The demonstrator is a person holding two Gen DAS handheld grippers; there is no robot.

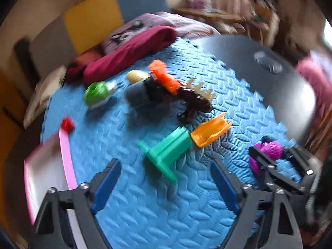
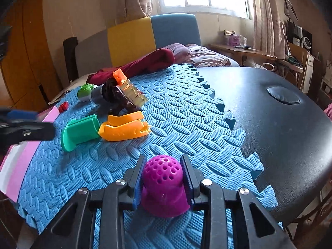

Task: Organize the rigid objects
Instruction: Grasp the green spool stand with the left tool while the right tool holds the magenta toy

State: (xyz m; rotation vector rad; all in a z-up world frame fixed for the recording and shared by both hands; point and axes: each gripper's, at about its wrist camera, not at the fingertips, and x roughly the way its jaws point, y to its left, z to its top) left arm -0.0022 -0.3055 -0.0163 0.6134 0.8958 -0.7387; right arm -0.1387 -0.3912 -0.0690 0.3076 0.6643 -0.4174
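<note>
Right gripper (image 2: pixel 162 183) has its two blue pads pressed on the sides of the purple toy (image 2: pixel 161 184), a little dome full of round holes that sits on the blue mat (image 2: pixel 186 124), close to the mat's toothed edge. It looks like hard plastic, so it should be light and stiff and not squash. Its round top could slip out, so the flat sides low down, where the pads are, seem the best place to hold it.

Left gripper (image 1: pixel 166 184) is open with nothing between its pads, and it hangs over the mat just in front of the green piece (image 1: pixel 169 149).

Other toys lie on the mat, well apart from the purple toy. The green piece touches the orange scoop (image 2: pixel 124 127). Behind the scoop are a brown dinosaur (image 1: pixel 193 101) and a green cup (image 2: pixel 85 91). A small red block (image 2: pixel 64 106) sits by a pink box (image 1: pixel 66 155) at the far side of the mat from the purple toy.

Nothing stands right around the purple toy, so lifting it looks easy. Only the left gripper is in the way toward the pink box.
</note>
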